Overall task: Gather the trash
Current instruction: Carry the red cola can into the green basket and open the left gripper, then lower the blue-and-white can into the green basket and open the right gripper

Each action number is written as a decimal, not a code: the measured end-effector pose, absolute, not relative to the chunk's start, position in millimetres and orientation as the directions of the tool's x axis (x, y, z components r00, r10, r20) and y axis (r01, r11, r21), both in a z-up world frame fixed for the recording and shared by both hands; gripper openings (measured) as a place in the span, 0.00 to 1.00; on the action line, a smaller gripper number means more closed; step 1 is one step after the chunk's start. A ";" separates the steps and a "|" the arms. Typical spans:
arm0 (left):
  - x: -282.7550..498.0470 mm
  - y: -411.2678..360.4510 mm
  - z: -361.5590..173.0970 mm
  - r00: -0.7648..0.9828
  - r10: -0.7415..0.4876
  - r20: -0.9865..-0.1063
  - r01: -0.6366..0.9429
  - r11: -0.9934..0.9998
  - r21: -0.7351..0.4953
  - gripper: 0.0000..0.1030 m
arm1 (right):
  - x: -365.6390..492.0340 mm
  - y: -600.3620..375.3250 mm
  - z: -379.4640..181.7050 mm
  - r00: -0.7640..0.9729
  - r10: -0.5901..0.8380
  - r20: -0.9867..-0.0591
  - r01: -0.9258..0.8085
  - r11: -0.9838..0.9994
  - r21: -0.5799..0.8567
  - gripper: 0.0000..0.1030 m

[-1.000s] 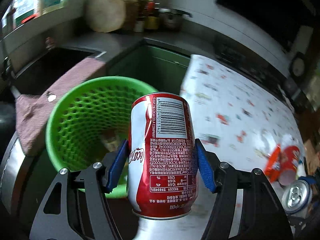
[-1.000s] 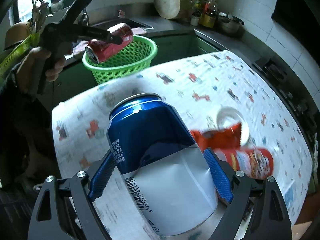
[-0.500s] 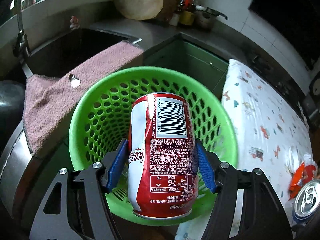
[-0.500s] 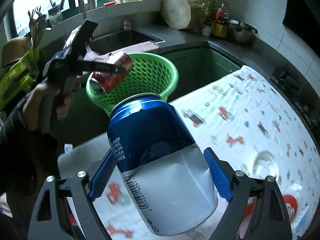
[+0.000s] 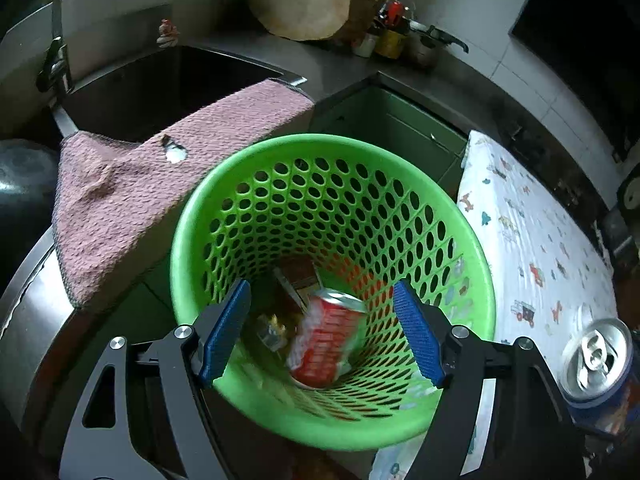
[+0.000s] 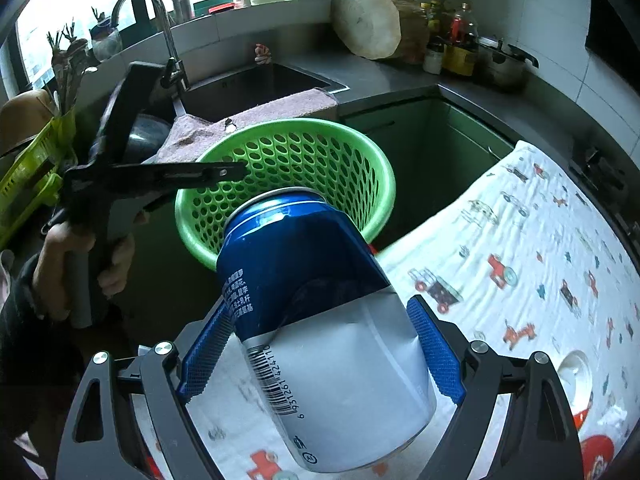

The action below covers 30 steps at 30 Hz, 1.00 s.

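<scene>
**Over the basket: red can dropped, blue can held**

Above the green perforated basket the left gripper is angled steeply downward, its jaws spread with nothing between the blue pads. From the right wrist view it is seen gripped in a hand to the left of the basket rim.

The right gripper is pointed down toward the basket, pads clamped on both sides of a blue-and-silver drink can, which is tilted with its top toward the basket.

Compared with a second ago: the red Coca-Cola can was pinched in the left gripper; the jaws have just been opening and the can is now loose inside the basket, blurred. The basket is now centred under the left gripper. The blue can has been brought from over the patterned tablecloth to just beside the basket.

Basket contents: red can, a small carton-like item, and other wrappers that cannot be identified.
</scene>
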State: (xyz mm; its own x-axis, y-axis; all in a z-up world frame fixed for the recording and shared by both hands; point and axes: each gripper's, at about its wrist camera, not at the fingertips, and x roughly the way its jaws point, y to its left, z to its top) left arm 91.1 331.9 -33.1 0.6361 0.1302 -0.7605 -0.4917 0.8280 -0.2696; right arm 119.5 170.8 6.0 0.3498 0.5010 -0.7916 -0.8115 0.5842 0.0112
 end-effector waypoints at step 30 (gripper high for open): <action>-3.5 342.6 -20.4 0.692 0.171 -0.701 -0.544 0.762 -0.351 0.73 | 142.9 242.0 -3.7 0.331 0.503 -0.798 -0.809 0.587 0.034 0.75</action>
